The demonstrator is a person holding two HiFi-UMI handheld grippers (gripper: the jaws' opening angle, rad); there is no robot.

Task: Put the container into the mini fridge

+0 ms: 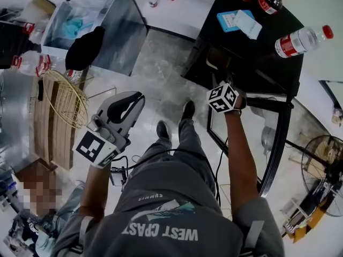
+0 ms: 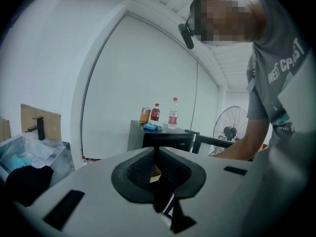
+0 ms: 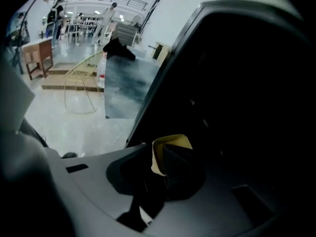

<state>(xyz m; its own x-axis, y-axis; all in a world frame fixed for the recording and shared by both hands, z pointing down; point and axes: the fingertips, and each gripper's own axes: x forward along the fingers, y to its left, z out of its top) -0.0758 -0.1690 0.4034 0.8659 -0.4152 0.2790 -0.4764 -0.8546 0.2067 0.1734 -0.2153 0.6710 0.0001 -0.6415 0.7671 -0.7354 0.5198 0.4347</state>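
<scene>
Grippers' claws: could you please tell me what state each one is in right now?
Grey left gripper: claw closed, empty.
Grey right gripper: claw closed, nothing seen in it.

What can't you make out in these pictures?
Mini fridge interior: its top hides it in head view; right gripper view is too dark.
Container: not recognisable in any view.
Bottle label print: too small.
Fan: cut off by head view's right edge.

Grey short-sleeved T-shirt [image 1: 161, 221] lettered WEST COAST, grey trousers [image 1: 185, 154], dark shoes [image 1: 162, 128]; thin black cable [image 1: 155, 154] trails behind the left gripper [image 1: 134, 98].
</scene>
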